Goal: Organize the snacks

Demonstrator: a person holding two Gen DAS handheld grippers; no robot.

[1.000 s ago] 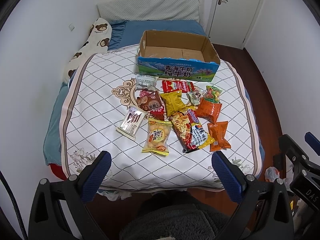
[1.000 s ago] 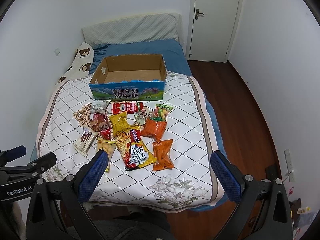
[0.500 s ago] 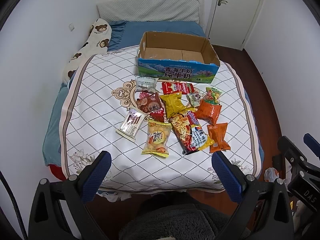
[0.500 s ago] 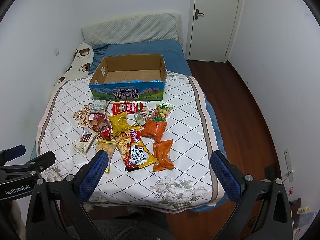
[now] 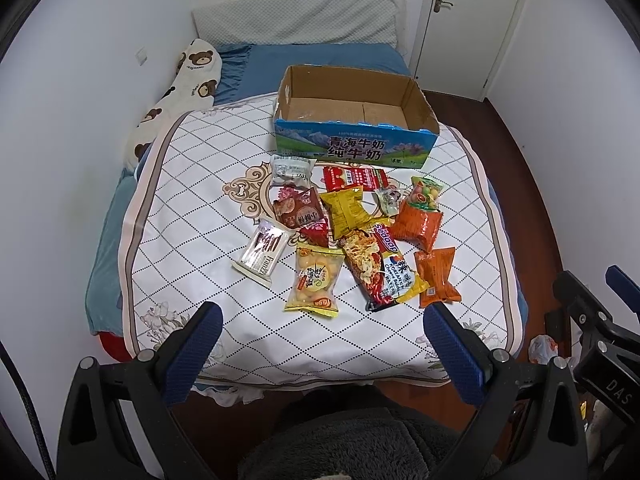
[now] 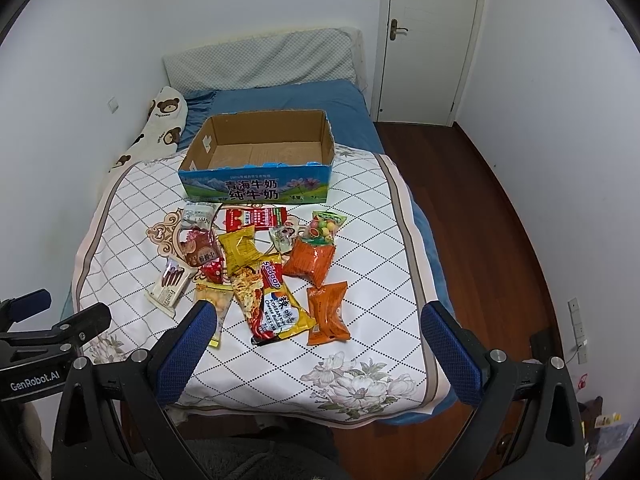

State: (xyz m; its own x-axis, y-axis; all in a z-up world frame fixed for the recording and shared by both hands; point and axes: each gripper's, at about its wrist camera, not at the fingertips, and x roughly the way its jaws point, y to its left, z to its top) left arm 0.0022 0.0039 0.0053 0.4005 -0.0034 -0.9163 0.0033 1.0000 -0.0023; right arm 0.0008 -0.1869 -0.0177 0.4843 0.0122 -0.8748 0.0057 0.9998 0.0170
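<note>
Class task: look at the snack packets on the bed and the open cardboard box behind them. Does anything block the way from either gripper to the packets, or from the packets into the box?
Nothing visible does. Left gripper and right gripper hover open before the snack packets; only bare quilt lies between. The cardboard box stands open-topped, empty, just behind the pile.

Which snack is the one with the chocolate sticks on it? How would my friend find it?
Start at the cardboard box on the bed, then look down to the snack pile in front of it. The chocolate stick pack lies at the pile's left edge, a pale, flat packet picturing dark sticks, while its neighbours are brightly coloured.
</note>
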